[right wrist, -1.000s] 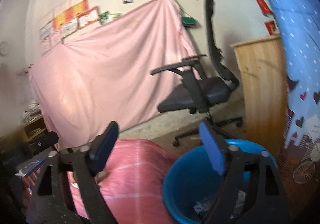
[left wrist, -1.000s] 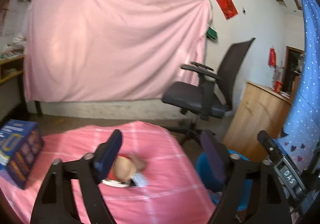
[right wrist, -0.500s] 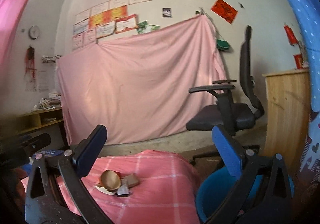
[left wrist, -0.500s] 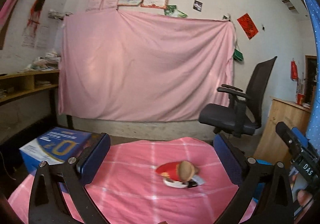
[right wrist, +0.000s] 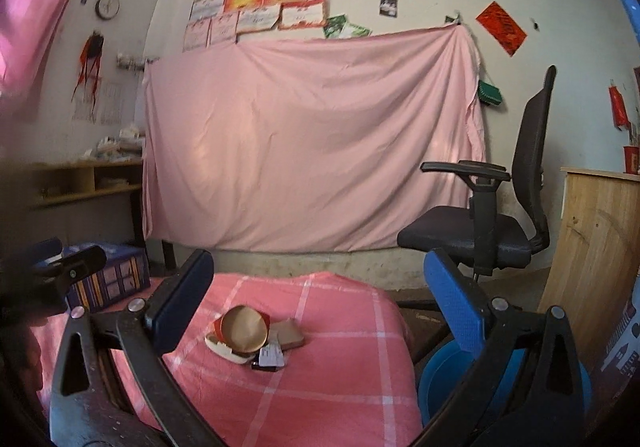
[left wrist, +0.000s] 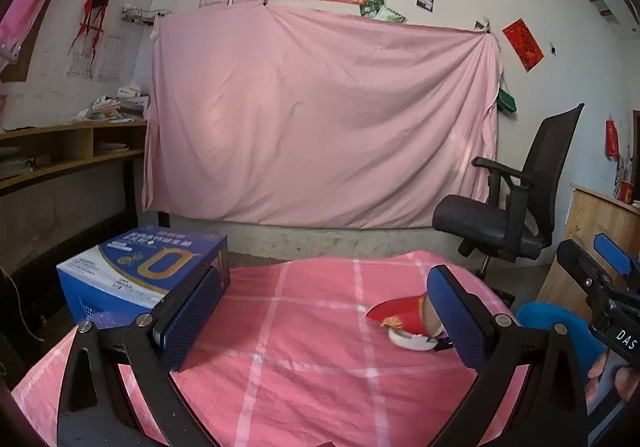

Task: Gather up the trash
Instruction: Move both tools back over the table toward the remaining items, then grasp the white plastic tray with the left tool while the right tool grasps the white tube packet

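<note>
**Two empty claws, one small heap of trash to pick up**

Both claws are spread wide with nothing between their pads. We judge we are at the approach step: nothing is gripped, and the trash lies in one small heap on the pink checked worktop (right wrist: pixel 320 379).

In the right wrist view the heap sits at lower centre, between the pads of the right claw (right wrist: pixel 316 311) and beyond their tips. It is made of a red paper cup (right wrist: pixel 243 329) on its side with its brown mouth turned toward us, a white lid-like piece (right wrist: pixel 224 349) under it, a flat brown piece (right wrist: pixel 289 334) touching its right side, and a small dark card (right wrist: pixel 270 358) in front. In the left wrist view the same red cup (left wrist: pixel 404 314) lies at lower right, partly behind the right pad of the left claw (left wrist: pixel 320 321), which points left of the heap.

For containers, we see a blue bin (right wrist: pixel 448 371) at the lower right of the right view, just beside the worktop's edge and lower than it. Only part of its inner wall shows, so we cannot tell what it holds. A closed blue carton (left wrist: pixel 140 271) stands at the left edge of the worktop.

Next, we judge, one claw must go down over a single piece, most likely the cup, close on it gently since paper crushes, and carry it to the bin.
</note>
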Demonstrator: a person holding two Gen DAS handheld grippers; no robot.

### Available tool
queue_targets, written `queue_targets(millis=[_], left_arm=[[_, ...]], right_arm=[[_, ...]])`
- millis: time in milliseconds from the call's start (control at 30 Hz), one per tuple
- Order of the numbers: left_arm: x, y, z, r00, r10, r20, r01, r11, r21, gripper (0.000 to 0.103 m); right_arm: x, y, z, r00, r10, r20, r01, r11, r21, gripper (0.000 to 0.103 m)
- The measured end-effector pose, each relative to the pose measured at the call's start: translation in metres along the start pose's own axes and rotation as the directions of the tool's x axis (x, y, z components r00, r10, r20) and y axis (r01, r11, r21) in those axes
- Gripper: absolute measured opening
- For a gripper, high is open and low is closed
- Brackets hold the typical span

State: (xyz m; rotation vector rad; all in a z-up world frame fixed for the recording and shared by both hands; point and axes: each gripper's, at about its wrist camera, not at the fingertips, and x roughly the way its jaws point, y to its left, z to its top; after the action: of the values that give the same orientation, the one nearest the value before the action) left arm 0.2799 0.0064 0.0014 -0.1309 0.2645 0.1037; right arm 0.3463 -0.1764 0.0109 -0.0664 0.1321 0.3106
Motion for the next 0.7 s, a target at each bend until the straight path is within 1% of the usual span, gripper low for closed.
queue_targets(millis=[133,300,400,433,533,567,667,700], left_arm=[[0.013,0.006,-0.007,0.999,0.0,-0.036,0.0,1.0,-0.001,0.101],[0.032,0.01,-0.013,0.992,-0.044,-0.122,0.042,0.999,-0.015,0.101],[0.048,0.011,-0.017,0.976,-0.078,-0.204,0.073,0.997,-0.034,0.101],[0.051,0.011,-0.017,0.972,-0.087,-0.219,0.079,0.996,-0.042,0.101],[0.058,0.009,-0.017,0.962,-0.118,-0.246,0.104,0.992,-0.069,0.1],[0.061,0.008,-0.017,0.959,-0.127,-0.254,0.113,0.991,-0.071,0.1],[0.068,0.002,-0.017,0.947,-0.148,-0.285,0.137,0.989,-0.057,0.099],[0.072,0.0,-0.017,0.942,-0.158,-0.296,0.148,0.987,-0.056,0.097]], right_arm=[[0.014,0.007,-0.008,0.998,0.003,-0.068,-0.005,0.999,-0.033,0.103],[0.036,0.013,-0.021,0.982,-0.007,-0.188,-0.007,0.997,-0.075,0.103],[0.049,0.011,-0.029,0.965,-0.001,-0.262,-0.017,0.998,-0.065,0.103],[0.051,0.01,-0.031,0.96,0.004,-0.28,-0.021,0.998,-0.056,0.103],[0.064,0.007,-0.039,0.936,0.034,-0.351,-0.044,0.999,-0.02,0.103],[0.07,0.006,-0.042,0.925,0.047,-0.378,-0.056,0.998,-0.013,0.103],[0.081,0.008,-0.047,0.903,0.081,-0.421,-0.09,0.996,0.0,0.094],[0.084,0.01,-0.048,0.896,0.092,-0.435,-0.101,0.995,0.002,0.089]])
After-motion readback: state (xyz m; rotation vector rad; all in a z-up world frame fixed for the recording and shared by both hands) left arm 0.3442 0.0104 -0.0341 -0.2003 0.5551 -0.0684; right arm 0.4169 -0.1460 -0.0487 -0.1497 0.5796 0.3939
